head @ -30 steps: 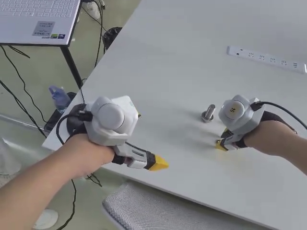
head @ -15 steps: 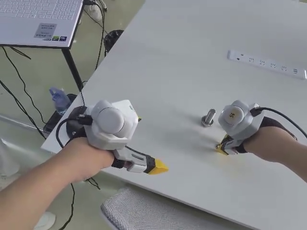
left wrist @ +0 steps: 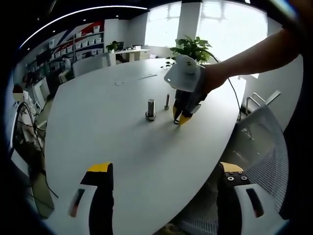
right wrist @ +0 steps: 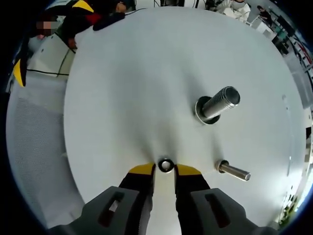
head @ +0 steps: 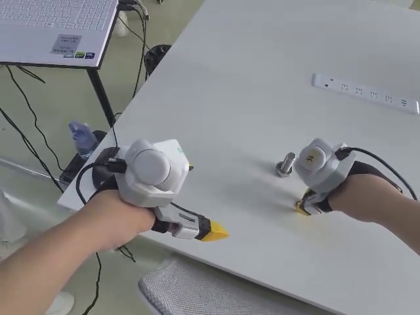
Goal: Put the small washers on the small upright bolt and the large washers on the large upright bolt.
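Washer (right wrist: 166, 165) between right gripper (right wrist: 165, 169) fingers, bottom centre, grip unclear | large bolt (right wrist: 217, 104) upper right | left gripper (left wrist: 165, 167) fingers spread

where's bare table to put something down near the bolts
Bare table runs from the large bolt up to the power strip, and between the left gripper and that bolt. Crowded by the right gripper: washer, small bolt.

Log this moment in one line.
left tongs: open, near table edge | right tongs: tips flanking washer, grip unclear | large bolt, small bolt: upright
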The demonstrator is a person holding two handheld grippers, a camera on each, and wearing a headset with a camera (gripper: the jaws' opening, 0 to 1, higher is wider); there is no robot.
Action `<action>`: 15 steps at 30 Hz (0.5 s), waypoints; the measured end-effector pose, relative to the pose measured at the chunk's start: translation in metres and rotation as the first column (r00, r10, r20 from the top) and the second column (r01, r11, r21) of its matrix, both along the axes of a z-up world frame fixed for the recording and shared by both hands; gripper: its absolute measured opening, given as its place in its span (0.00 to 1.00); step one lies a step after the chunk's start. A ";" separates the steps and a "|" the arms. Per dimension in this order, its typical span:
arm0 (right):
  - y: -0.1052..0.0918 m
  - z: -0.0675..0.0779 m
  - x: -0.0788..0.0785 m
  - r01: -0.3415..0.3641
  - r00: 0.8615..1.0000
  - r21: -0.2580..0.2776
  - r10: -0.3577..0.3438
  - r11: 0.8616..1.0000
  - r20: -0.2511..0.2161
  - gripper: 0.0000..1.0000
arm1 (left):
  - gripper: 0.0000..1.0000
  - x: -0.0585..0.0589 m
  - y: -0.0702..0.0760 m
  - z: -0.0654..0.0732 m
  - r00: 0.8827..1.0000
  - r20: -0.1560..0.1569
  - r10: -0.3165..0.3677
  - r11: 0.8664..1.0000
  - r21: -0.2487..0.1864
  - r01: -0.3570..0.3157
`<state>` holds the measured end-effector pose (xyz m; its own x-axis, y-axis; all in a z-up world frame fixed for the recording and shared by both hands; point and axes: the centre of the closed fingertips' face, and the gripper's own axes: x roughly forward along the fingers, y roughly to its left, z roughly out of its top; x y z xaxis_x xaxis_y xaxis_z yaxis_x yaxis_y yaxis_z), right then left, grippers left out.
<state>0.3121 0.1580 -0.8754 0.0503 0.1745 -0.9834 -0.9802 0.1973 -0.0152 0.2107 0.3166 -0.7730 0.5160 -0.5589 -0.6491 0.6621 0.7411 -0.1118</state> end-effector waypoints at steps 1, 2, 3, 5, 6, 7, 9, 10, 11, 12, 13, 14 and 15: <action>0.000 0.000 0.000 -0.001 1.000 -0.006 0.001 1.000 0.001 0.17 | 0.87 -0.001 0.000 0.000 1.000 0.000 0.001 1.000 -0.001 -0.001; -0.001 0.001 0.000 0.000 1.000 -0.006 0.000 1.000 0.000 0.17 | 0.87 -0.001 0.000 0.000 1.000 -0.001 0.002 1.000 -0.002 -0.002; -0.001 0.001 -0.001 0.008 1.000 -0.007 -0.008 1.000 0.001 0.17 | 0.87 -0.002 0.000 -0.001 1.000 -0.002 0.004 1.000 -0.003 -0.004; -0.001 0.001 -0.001 0.012 1.000 -0.007 -0.012 1.000 0.002 0.16 | 0.87 -0.004 -0.001 -0.001 1.000 -0.005 0.004 1.000 -0.002 -0.004; -0.001 0.001 0.000 0.018 1.000 -0.008 -0.018 1.000 0.003 0.16 | 0.87 -0.004 -0.001 -0.002 1.000 -0.006 0.003 1.000 -0.001 -0.003; -0.001 0.002 -0.001 0.017 1.000 -0.010 -0.017 1.000 0.004 0.16 | 0.87 -0.005 -0.001 -0.002 1.000 -0.006 0.002 1.000 -0.001 -0.002; -0.001 0.002 -0.002 0.010 1.000 -0.013 -0.010 1.000 0.007 0.15 | 0.87 -0.006 0.000 -0.002 1.000 -0.007 0.005 1.000 -0.002 -0.005; -0.001 0.002 -0.002 0.009 1.000 -0.017 -0.008 1.000 0.007 0.15 | 0.87 -0.006 0.000 -0.002 1.000 -0.007 0.007 1.000 -0.003 -0.007; -0.001 0.003 -0.003 0.008 1.000 -0.017 -0.008 1.000 0.006 0.15 | 0.86 -0.006 0.000 -0.002 1.000 -0.007 0.008 1.000 -0.004 -0.008; -0.001 0.003 -0.003 0.007 1.000 -0.018 -0.007 1.000 0.007 0.15 | 0.86 -0.007 0.000 -0.003 1.000 -0.007 0.009 1.000 -0.004 -0.009; -0.001 0.003 -0.003 0.007 1.000 -0.019 -0.007 1.000 0.007 0.15 | 0.86 -0.007 0.000 -0.003 1.000 -0.009 0.008 1.000 -0.002 -0.008; -0.001 0.004 -0.004 0.006 1.000 -0.018 -0.006 1.000 0.007 0.15 | 0.86 -0.008 0.000 -0.003 1.000 -0.009 0.007 1.000 -0.003 -0.007; -0.001 0.004 -0.004 0.006 1.000 -0.017 -0.006 1.000 0.006 0.14 | 0.86 -0.008 0.000 -0.004 1.000 -0.008 0.007 1.000 -0.004 -0.007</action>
